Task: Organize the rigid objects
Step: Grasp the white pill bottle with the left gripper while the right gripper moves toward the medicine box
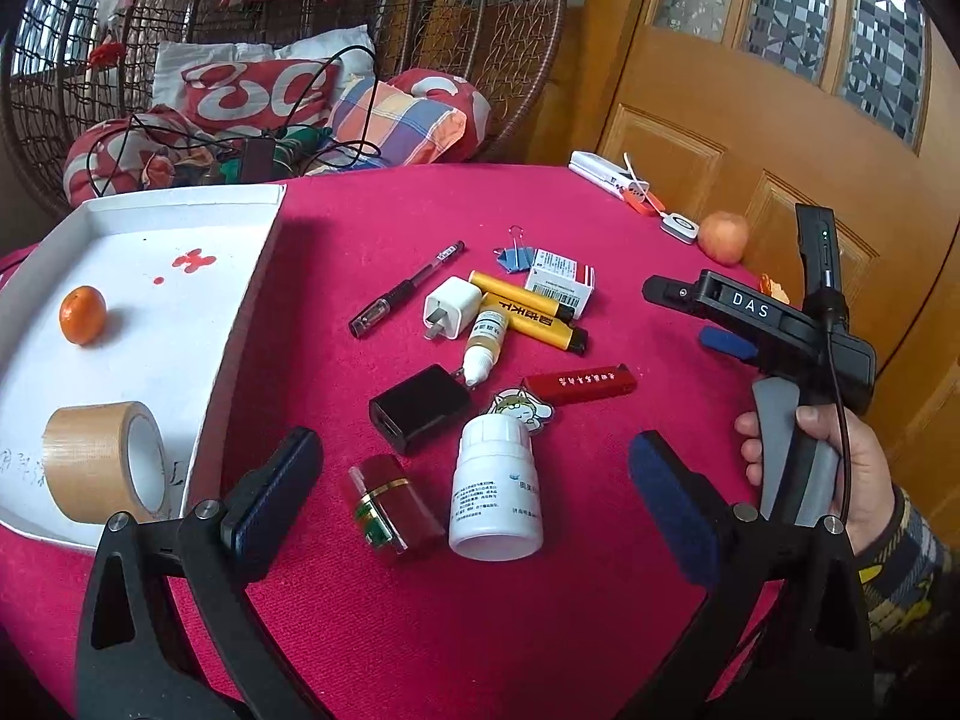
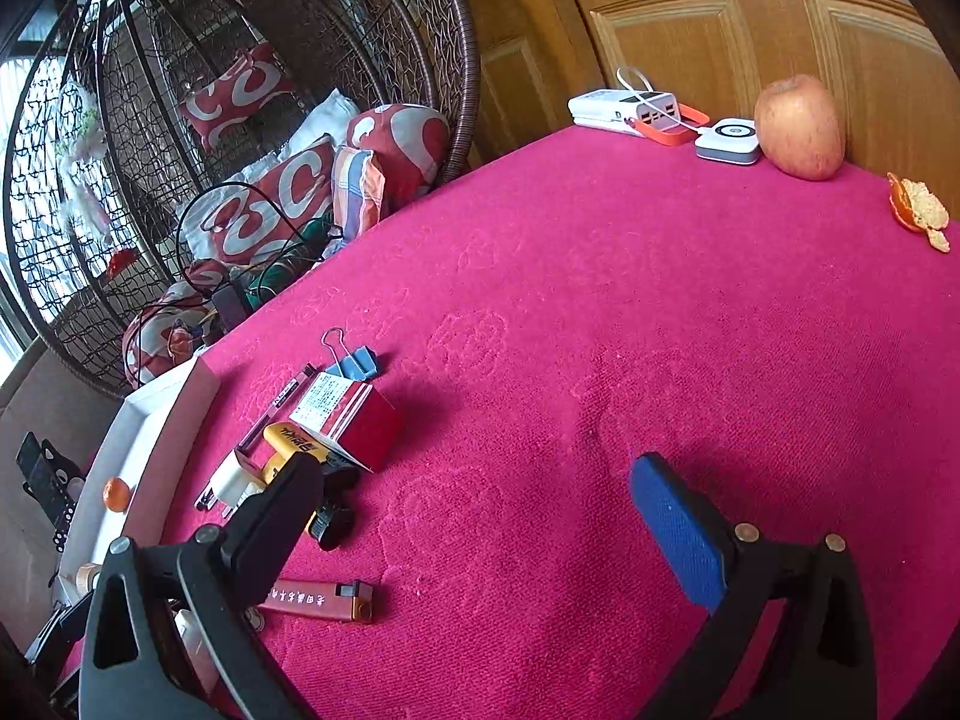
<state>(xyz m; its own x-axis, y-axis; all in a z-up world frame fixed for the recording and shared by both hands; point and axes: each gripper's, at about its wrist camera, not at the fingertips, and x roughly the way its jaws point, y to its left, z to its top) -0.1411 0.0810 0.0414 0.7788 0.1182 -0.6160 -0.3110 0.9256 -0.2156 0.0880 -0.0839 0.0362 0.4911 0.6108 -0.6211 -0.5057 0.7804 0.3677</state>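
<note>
The left tongs [image 1: 474, 498] are released, their pads spread wide with nothing between them, hovering low over a clutter of small hard things on the pink-clothed surface [image 1: 600, 228]. Framed almost squarely between the pads lies the white pill bottle [image 1: 497, 489], on its side, cap pointing to 12 o'clock. Just at its 9 o'clock is a red lipstick case [image 1: 384, 501], and at 11 o'clock a black charger [image 1: 420, 417]. Farther toward 12 o'clock sit a dropper bottle [image 1: 485, 345], a white plug [image 1: 451, 307], two yellow lighters [image 1: 531, 315], a pen [image 1: 408, 289], a small box [image 1: 561, 277] and a blue clip [image 1: 513, 255]; a red lighter [image 1: 579, 383] lies at 1 o'clock.

The white tray [image 1: 240, 300], at 9 o'clock of the pile, already holds a tangerine [image 1: 83, 315] and a roll of tape [image 1: 105, 462], so it looks to be where the pieces go.

The right tongs [image 2: 474, 516] are released too, empty, hanging over bare cloth at 3 o'clock of the pile.

The pill bottle seems the likeliest next pick. It should be light, stiff and smooth-sided, so it may roll or slip. I would take it across the middle of the body, pads on opposite sides of the cylinder, rather than at the cap. Its neighbour, the lipstick case, is close enough that the near pad could nudge it.
</note>
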